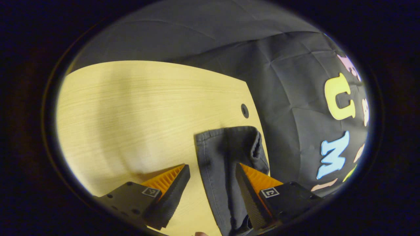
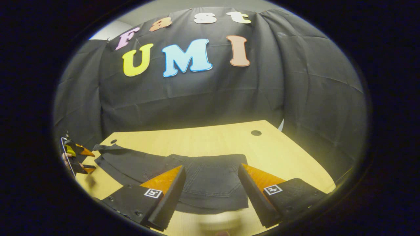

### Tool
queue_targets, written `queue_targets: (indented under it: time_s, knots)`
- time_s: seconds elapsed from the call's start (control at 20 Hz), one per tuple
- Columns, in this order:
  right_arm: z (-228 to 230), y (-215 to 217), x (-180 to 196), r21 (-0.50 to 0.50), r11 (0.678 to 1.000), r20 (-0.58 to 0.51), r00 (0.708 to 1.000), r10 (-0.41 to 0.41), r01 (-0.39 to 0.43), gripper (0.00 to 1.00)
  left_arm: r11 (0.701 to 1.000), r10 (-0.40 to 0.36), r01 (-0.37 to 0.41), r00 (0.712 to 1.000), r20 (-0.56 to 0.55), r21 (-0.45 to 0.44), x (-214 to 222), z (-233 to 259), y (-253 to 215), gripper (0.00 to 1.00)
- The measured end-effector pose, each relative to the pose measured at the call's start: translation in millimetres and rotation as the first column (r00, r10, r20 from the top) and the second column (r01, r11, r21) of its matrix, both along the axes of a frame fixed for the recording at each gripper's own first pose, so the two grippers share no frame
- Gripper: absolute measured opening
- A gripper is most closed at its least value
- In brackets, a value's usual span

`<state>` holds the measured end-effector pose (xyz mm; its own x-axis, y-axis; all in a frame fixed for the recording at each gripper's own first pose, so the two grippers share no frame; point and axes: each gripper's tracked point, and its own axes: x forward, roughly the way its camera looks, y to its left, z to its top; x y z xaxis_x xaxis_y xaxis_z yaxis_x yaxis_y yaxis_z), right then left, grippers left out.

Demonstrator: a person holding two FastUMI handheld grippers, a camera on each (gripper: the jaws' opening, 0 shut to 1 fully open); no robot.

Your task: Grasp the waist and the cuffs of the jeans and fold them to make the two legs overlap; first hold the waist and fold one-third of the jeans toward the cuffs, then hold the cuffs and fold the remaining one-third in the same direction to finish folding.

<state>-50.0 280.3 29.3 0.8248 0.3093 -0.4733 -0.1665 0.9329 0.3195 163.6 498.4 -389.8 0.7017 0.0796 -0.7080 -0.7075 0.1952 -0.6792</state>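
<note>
Right gripper view: soft, limp jeans (image 2: 197,177) are seen flat on the table (image 2: 288,157), best taken at waist and cuffs (image 1: 229,137), both grippers (image 2: 211,193) (image 1: 212,193) held apart above them.

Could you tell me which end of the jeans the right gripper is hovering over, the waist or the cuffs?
The waist end, wide with a back pocket, lies between the open right gripper; the cuffs lie by the left gripper.

In the left gripper view the jeans (image 1: 226,164) run out past the bottom edge, so their waist end is cut off; the right finger (image 1: 247,193) hides part of the cloth; in the right gripper view the other gripper (image 2: 77,160) sits tiny at the left rim, its jaws too small to judge.
</note>
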Motion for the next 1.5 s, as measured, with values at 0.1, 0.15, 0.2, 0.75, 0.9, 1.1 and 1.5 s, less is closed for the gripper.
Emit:
queue_targets:
  time_s: [0.1,0.15,0.2,0.75,0.9,1.1,1.5]
  knots:
    - [-3,2,1,-0.006,1.000,-0.022,1.000,-0.016,0.015,0.96,0.998,-0.058,0.059,0.998,0.012,-0.010,14,0,-3,0.96]
    - [-4,3,3,-0.006,1.000,-0.031,0.999,-0.024,0.023,0.96,0.996,-0.085,0.085,0.996,0.016,-0.018,22,0,-5,0.96]
    - [-5,4,4,-0.005,1.000,-0.038,0.999,-0.031,0.031,0.96,0.994,-0.105,0.105,0.994,0.024,-0.026,31,-3,-7,0.94]
    - [1,2,12,-0.022,0.997,-0.082,0.994,-0.074,0.072,0.96,0.979,-0.139,0.164,0.971,0.196,-0.120,106,-15,-35,0.93]
    - [2,-1,14,-0.024,0.996,-0.086,0.993,-0.087,0.085,0.96,0.983,-0.122,0.145,0.975,0.188,-0.115,113,-30,-37,0.81]
    - [-1,-3,10,-0.038,0.995,-0.098,0.991,-0.092,0.088,0.96,0.983,-0.153,0.169,0.971,0.183,-0.078,118,-42,-41,0.43]
    - [0,-5,1,-0.043,0.995,-0.125,0.987,-0.099,0.094,0.96,0.979,-0.043,0.099,0.954,0.295,-0.177,128,-38,-37,0.11]
